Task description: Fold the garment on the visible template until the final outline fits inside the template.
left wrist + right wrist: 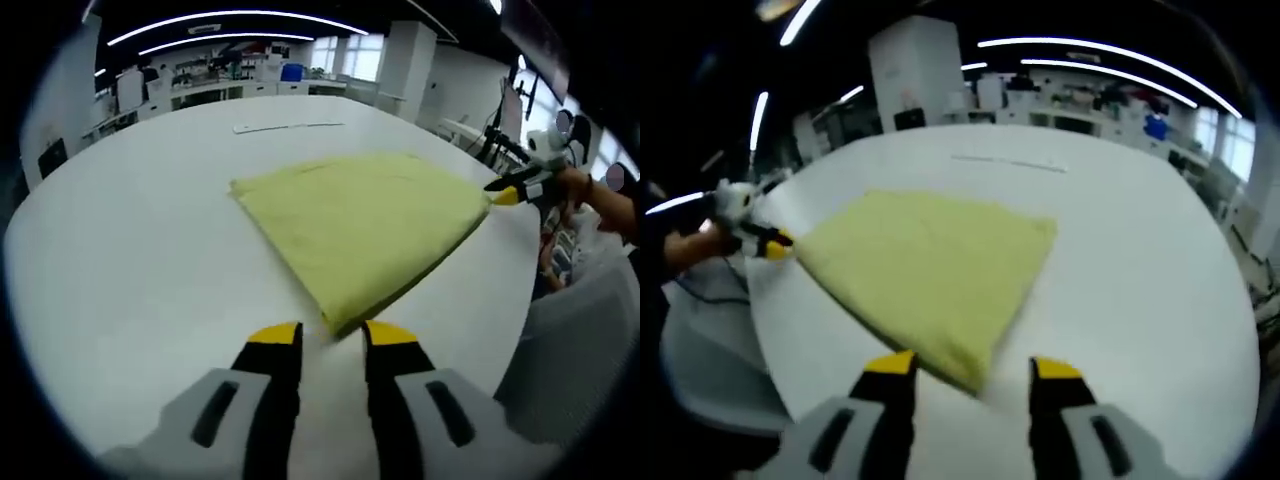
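Note:
A yellow-green garment (365,225) lies folded flat on the round white table (140,250). Its near corner points into the gap of my left gripper (332,336), which is open and holds nothing. My right gripper (507,194), held by a hand, sits at the cloth's right corner. In the right gripper view the garment (930,265) spreads ahead, and its near corner lies just in front of my right gripper (972,368), open and holding nothing. The left gripper (772,245) is at the cloth's left corner there. No template outline is visible around the cloth.
A thin pale strip (290,126) lies on the table beyond the garment, also visible as the strip (1010,162). The table edge (520,330) runs close on the right, with a grey shape (585,350) past it. Desks and a pillar stand in the background.

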`<state>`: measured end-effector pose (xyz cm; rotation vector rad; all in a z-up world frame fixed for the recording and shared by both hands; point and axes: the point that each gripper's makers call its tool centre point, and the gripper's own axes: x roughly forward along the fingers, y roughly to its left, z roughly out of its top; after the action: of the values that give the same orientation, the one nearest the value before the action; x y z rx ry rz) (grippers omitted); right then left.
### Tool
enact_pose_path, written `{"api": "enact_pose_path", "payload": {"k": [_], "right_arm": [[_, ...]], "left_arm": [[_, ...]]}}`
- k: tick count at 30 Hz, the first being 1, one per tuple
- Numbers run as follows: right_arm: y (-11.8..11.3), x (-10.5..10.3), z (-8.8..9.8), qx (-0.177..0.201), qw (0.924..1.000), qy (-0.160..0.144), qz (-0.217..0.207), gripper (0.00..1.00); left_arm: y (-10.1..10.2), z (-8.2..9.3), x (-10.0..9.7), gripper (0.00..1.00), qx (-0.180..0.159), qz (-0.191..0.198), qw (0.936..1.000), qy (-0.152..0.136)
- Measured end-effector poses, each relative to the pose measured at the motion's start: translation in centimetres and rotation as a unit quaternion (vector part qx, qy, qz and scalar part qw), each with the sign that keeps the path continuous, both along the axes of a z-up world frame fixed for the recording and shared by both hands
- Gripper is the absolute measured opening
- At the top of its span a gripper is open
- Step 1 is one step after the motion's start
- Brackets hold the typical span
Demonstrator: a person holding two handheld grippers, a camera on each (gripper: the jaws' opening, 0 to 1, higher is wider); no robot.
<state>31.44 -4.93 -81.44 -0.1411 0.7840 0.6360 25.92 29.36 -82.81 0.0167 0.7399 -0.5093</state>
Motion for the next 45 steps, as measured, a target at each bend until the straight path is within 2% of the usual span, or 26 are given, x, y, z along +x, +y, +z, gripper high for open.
{"api": "enact_pose_path", "payload": {"k": [8,12,18,24,26,31,37,45], "right_arm": [[1.3,0.0,1.3,0.015,0.9998,-0.008,0.005,0.64],[1.7,-0.2,2.1,0.016,0.9998,-0.008,0.006,0.73],[2.4,-0.9,3.4,0.023,0.9996,-0.008,0.011,0.78],[3.5,-1.9,4.9,0.040,0.9989,-0.001,0.025,0.84],[3.8,-2.1,5.4,0.041,0.9986,-0.004,0.034,0.87],[4.2,-2.9,6.5,0.033,0.9981,-0.016,0.050,0.92],[4.3,-3.8,7.4,0.034,0.9979,-0.024,0.050,0.96],[4.3,-4.8,8.2,0.043,0.9973,-0.032,0.050,0.99]], "left_arm": [[-0.1,1.2,-0.1,0.41,-0.013,0.012,0.9998,-0.005],[-0.4,2.4,-0.4,0.49,-0.023,0.014,0.9995,-0.013],[-0.8,3.9,-0.7,0.58,-0.035,0.016,0.9990,-0.023],[-0.5,5.2,-0.6,0.80,-0.033,0.018,0.9982,-0.048],[0.3,5.3,-0.4,0.82,-0.033,0.019,0.9980,-0.051],[0.0,6.1,-0.7,0.90,-0.042,0.026,0.9973,-0.055],[-0.3,6.5,-1.4,0.97,-0.037,0.021,0.9972,-0.062],[-0.4,6.9,-2.6,0.99,-0.017,0.007,0.9978,-0.063]]}}
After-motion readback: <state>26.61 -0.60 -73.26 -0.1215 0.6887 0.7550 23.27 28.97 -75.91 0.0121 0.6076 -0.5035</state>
